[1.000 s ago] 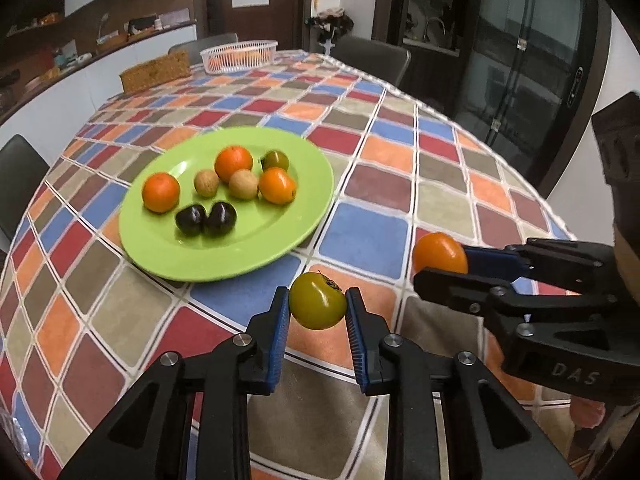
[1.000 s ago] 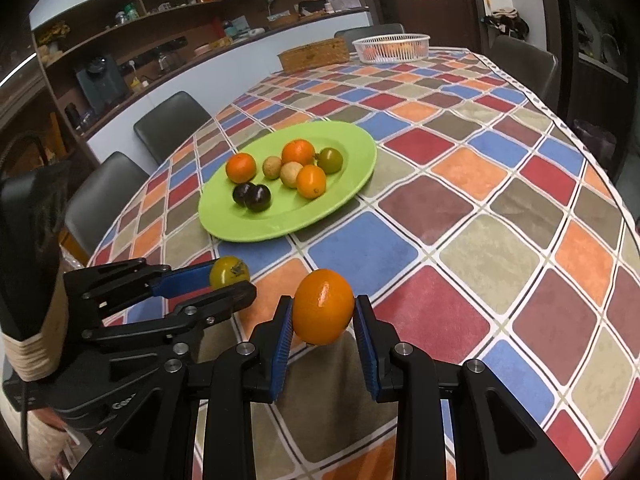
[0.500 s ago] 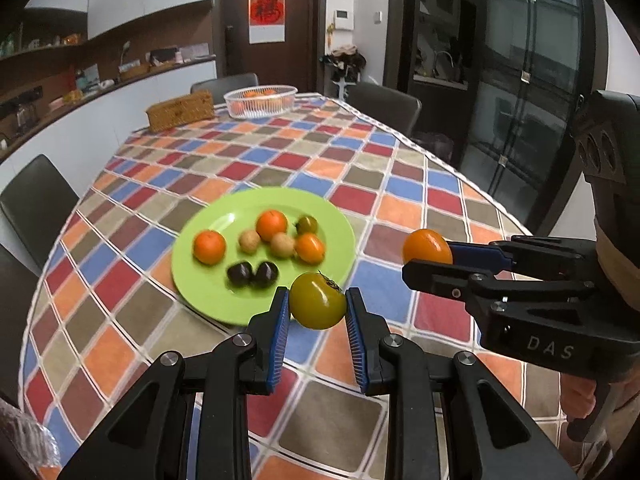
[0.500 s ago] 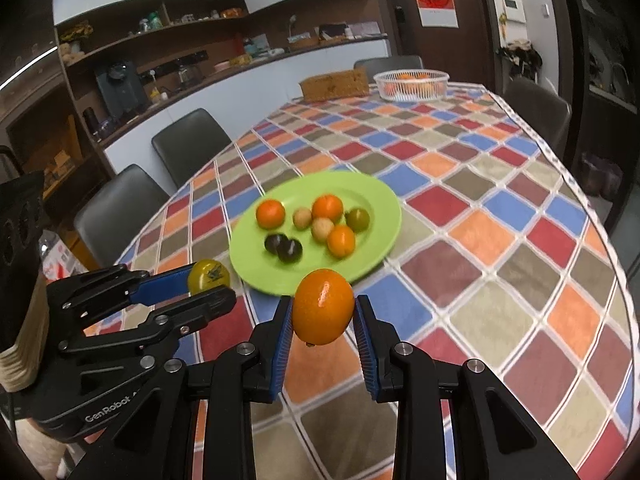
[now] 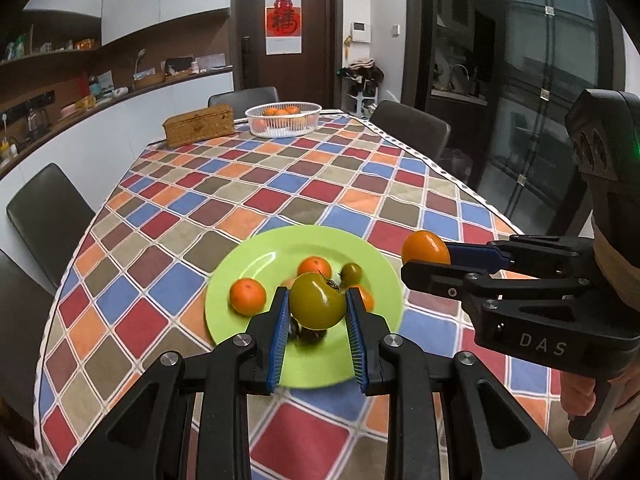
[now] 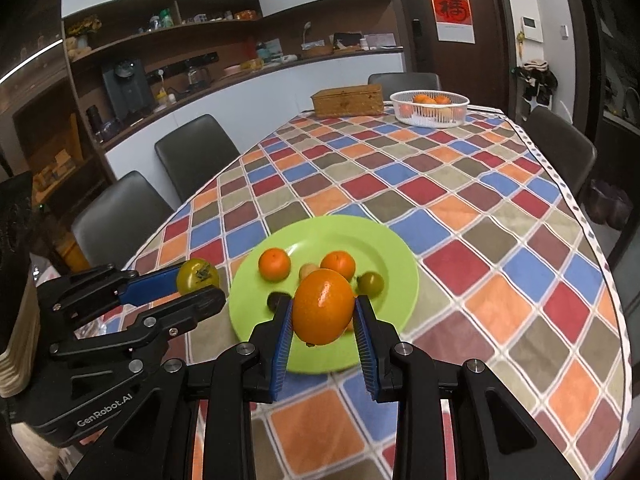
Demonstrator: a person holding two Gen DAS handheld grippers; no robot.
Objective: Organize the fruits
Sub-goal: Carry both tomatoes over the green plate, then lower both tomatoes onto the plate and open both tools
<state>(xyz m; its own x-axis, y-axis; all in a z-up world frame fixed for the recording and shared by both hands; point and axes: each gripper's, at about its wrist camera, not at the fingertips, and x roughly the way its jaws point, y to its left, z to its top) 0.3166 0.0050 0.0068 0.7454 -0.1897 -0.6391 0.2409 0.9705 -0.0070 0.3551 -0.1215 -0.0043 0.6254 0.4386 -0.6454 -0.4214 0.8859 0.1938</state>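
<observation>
My left gripper [image 5: 318, 316] is shut on a green tomato [image 5: 317, 301] and holds it in the air in front of the green plate [image 5: 248, 264]. It also shows in the right wrist view [image 6: 198, 286] with the tomato [image 6: 198, 277]. My right gripper [image 6: 322, 322] is shut on an orange [image 6: 323, 312], held above the plate's near side [image 6: 396, 256]; it shows in the left wrist view [image 5: 428, 258] with the orange [image 5: 425, 247]. The plate holds oranges [image 5: 247, 297], a small green fruit [image 5: 351, 273] and dark fruits, partly hidden.
A white basket of oranges [image 5: 283, 120] and a wicker box [image 5: 199, 126] stand at the table's far end. Dark chairs [image 5: 48, 216] line the table's left and far sides. The checkered tablecloth [image 5: 304, 184] covers the table.
Both grippers rose and pulled back from the plate with their fruit still held. The plate now sits lower and farther in both views, and more of the room shows.
</observation>
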